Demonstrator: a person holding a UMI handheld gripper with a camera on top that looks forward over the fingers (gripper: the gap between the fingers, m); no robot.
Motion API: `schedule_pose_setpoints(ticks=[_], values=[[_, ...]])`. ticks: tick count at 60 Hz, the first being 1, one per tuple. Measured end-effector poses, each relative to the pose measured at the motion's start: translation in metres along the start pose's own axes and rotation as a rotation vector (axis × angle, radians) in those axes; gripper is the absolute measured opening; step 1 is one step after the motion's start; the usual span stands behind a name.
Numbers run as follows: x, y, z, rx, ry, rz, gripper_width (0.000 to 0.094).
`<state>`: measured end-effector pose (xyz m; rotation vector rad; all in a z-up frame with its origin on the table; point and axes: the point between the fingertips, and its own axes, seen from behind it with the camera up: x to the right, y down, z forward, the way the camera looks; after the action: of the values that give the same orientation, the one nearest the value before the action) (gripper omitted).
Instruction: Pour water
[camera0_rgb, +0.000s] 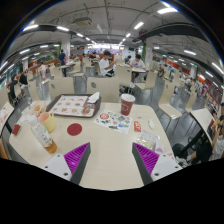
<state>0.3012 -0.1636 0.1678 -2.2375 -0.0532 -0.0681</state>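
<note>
Cafeteria-style hall with ceiling strip lights and seated people is being shown behind a pale table (105, 150). On the table, a plastic water bottle (41, 135) is lying/leaning near the left finger, just ahead of it; whether it is upright or tipped cannot be told. A red paper cup (127, 104) is standing upright beyond the fingers, slightly right of centre. A tray (73, 105) with food is being seen at the far left, a dark red round coaster (75, 129) in front of it, and a printed paper (113, 120) beside the cup.

Gripper (111, 158) is being held wide apart, nothing between the pads; both fingers are hovering over bare tabletop.

Step in hand, as judged: approach to the bottle. The gripper should be swung left and lined up so the bottle body is taken squarely between both pads, mid-height, before closing. Grip should be firm, since thin plastic is likely to flex. The cup should be kept clear during the swing.
</note>
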Motion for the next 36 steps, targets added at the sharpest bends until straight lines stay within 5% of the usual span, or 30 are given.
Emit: schedule_pose_setpoints(ticks=[19, 36], values=[[-0.032, 0.056, -0.015, -0.076, 0.027, -0.012, 0.0842], [-0.167, 0.093, -0.024, -0.04, -0.058, 0.02, 0.0848]])
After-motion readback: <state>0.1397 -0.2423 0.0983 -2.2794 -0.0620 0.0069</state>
